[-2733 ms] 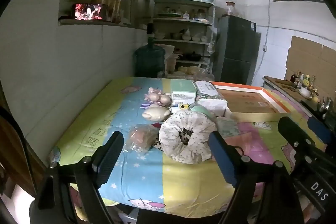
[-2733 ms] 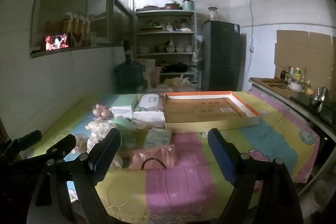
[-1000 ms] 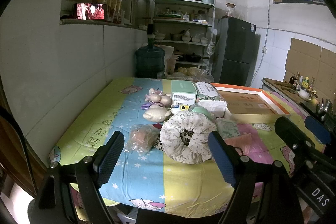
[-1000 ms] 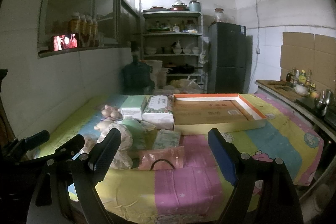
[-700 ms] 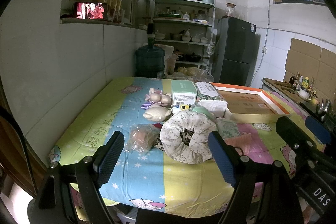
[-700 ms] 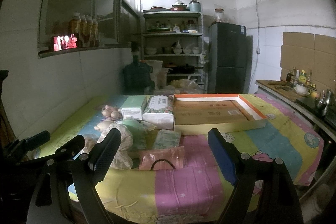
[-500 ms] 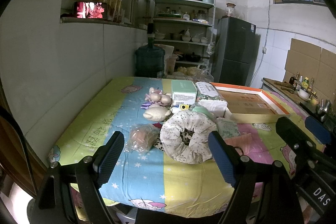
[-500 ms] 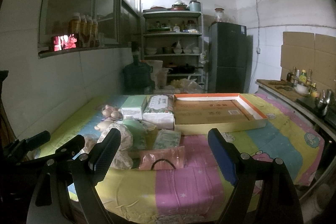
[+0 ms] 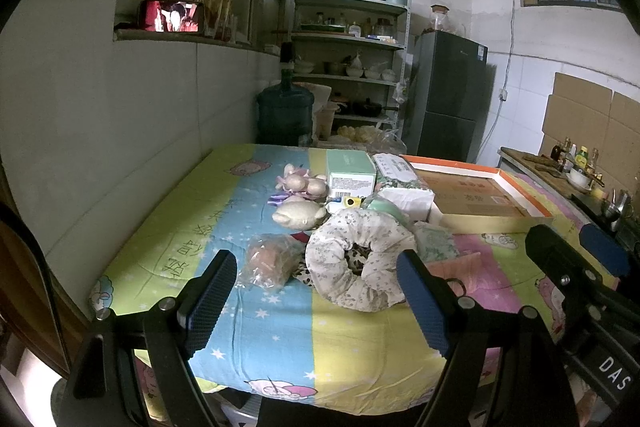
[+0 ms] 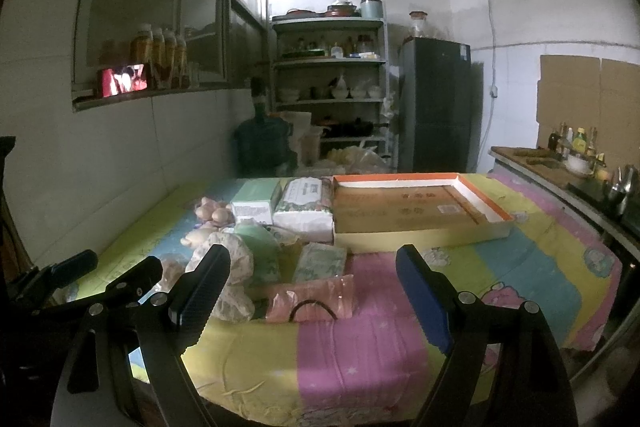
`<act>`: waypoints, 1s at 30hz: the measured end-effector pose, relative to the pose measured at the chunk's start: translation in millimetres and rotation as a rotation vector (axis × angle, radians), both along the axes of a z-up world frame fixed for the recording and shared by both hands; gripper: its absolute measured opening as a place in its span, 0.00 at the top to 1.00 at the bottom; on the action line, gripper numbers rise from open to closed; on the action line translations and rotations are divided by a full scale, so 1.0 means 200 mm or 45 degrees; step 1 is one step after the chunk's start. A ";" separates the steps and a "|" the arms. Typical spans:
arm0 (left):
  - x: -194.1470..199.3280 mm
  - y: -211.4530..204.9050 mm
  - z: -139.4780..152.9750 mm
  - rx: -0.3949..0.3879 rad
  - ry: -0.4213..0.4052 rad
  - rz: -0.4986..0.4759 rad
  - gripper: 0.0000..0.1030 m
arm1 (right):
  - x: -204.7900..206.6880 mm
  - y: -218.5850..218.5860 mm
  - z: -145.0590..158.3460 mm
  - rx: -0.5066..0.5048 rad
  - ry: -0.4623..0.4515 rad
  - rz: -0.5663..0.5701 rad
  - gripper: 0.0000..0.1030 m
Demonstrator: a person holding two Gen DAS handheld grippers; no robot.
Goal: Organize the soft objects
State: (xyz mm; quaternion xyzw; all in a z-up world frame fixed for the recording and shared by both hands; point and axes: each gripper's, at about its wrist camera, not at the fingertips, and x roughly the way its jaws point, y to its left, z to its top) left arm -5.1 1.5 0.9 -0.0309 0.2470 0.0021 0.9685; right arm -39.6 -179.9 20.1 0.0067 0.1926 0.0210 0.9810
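A pile of soft things lies mid-table on a colourful cloth (image 9: 280, 339). A floral neck pillow (image 9: 356, 259) curls at the front, with a bagged plush toy (image 9: 268, 261) to its left and a cream plush (image 9: 296, 215) behind. Tissue packs (image 10: 304, 205) and a green box (image 9: 350, 173) stand further back. A pink packet (image 10: 312, 297) lies nearest the right gripper. A shallow orange-rimmed cardboard box (image 10: 420, 211) sits at the right. My left gripper (image 9: 316, 291) and right gripper (image 10: 312, 291) both hover open before the table's near edge, holding nothing.
A white wall runs along the table's left side. Beyond the far edge stand a water jug (image 9: 284, 115), metal shelves (image 9: 352, 67) and a dark fridge (image 9: 448, 99). A counter with bottles (image 10: 568, 155) lies to the right.
Both views rose and pulled back slightly over the first seconds; in the last second nothing visibly moves. Both grippers stay open.
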 end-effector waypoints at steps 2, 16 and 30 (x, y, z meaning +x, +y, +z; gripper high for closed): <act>0.00 0.01 -0.01 -0.001 -0.003 0.004 0.20 | 0.00 0.00 -0.01 0.006 0.005 0.007 0.17; 0.08 0.24 -0.19 -0.088 0.037 0.028 0.20 | 0.21 0.07 -0.19 0.074 0.161 0.247 0.17; 0.23 0.40 -0.31 -0.129 0.077 0.029 0.20 | 0.59 0.24 -0.37 0.005 0.296 0.397 0.24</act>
